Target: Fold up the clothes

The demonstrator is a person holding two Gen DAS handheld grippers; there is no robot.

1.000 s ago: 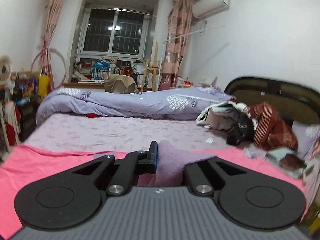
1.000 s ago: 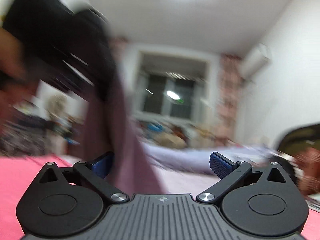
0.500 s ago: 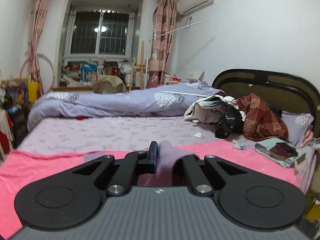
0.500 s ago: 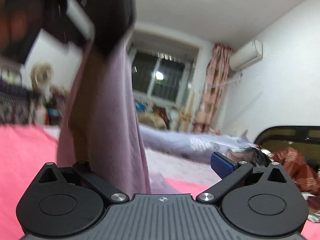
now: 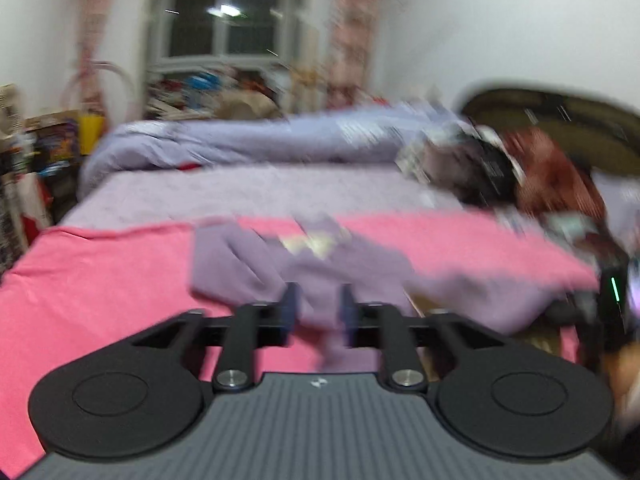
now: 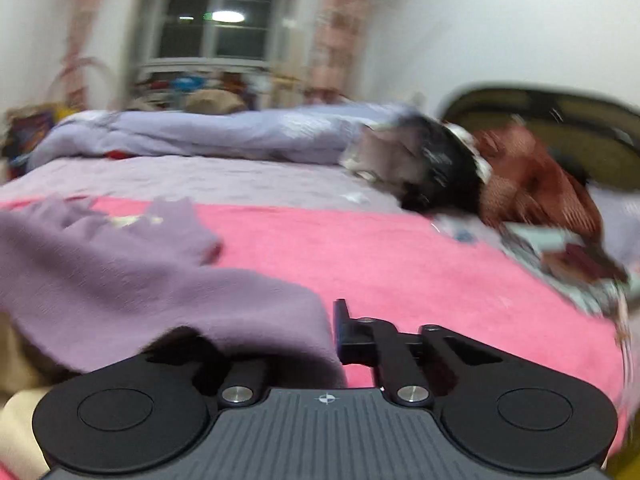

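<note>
The purple garment lies spread and rumpled on the pink blanket that covers the near part of the bed, with a pale printed patch showing near its far edge. Judged by its drape and soft creases, it is a light, limp knit: it will sag between any two holding points, will not keep a shape unsupported, and is neither fragile nor slippery against the blanket's nap. Grasp it at an edge or corner, taking a full fold of cloth between the pads, and use two well-separated points along one hem so that the panel hangs flat. The left gripper is opening its fingers; a strip of the garment stands between them, but the blurred frame does not show the pads pressing on it. The right gripper has its fingers closed, with the garment's near edge draped over its left side; cloth appears caught between the pads, though the grip point is covered. Beyond the blanket lie a lilac sheet, a rolled quilt and a heap of other clothes by the headboard.
</note>
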